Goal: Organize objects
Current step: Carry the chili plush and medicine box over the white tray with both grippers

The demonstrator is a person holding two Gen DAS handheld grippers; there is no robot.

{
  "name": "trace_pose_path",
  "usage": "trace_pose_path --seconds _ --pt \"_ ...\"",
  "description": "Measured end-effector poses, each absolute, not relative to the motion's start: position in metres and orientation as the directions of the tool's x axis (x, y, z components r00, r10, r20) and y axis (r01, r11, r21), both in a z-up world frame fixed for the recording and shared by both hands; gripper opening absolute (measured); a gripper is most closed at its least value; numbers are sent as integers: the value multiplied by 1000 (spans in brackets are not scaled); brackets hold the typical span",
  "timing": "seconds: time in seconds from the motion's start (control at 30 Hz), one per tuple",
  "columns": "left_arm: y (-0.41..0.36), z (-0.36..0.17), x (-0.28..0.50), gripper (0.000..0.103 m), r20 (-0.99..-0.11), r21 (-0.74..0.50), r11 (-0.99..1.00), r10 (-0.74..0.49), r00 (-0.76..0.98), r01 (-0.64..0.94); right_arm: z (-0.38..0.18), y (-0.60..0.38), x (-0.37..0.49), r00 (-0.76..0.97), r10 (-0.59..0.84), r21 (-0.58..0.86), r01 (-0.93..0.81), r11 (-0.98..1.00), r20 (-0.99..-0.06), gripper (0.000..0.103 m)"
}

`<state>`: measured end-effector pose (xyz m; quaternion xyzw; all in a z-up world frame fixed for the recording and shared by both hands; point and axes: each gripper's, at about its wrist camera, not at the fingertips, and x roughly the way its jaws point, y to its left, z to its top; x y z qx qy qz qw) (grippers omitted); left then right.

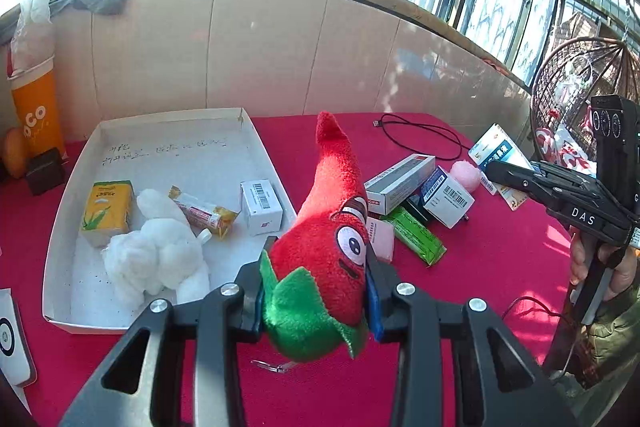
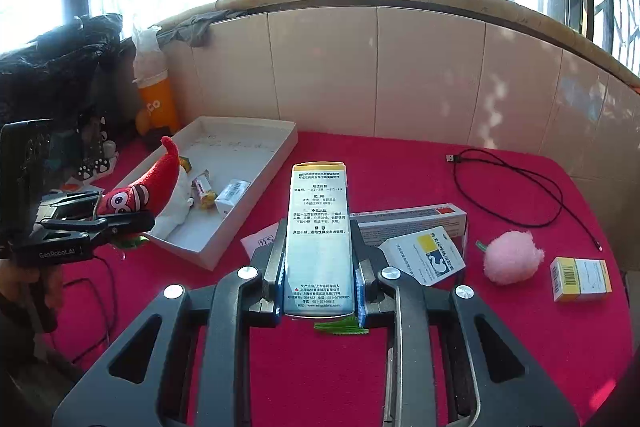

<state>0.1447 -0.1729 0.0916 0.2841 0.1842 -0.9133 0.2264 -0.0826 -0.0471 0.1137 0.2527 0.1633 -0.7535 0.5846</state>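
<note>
— red plush chili (image 1: pixel 328 227): where, against the white tray (image 1: pixel 68 227)?
— just right of its near corner, pinched at the green-leaf end by the left gripper (image 1: pixel 316 291), jaws narrowed onto it.
— and the blue medicine box (image 2: pixel 318 239)?
— right of the tray, upright, squeezed between the right gripper (image 2: pixel 318 283) pads.

A red plush chili (image 1: pixel 332 227) with cartoon eyes and a green leafy cap is clamped at its cap end, tip tilted up, above the table's near edge beside the white tray (image 1: pixel 256 131). A tall silver-blue medicine box (image 2: pixel 318 239) with printed text is clamped lengthwise above mid-table.
</note>
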Motion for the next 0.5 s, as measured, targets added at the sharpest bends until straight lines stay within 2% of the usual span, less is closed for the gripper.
trace_pose_path --seconds 0.5 --pt "-204 99 186 37 -564 -242 -750 -407 -718 615 141 -96 -51 -152 -814 -22 985 -169 -560 24"
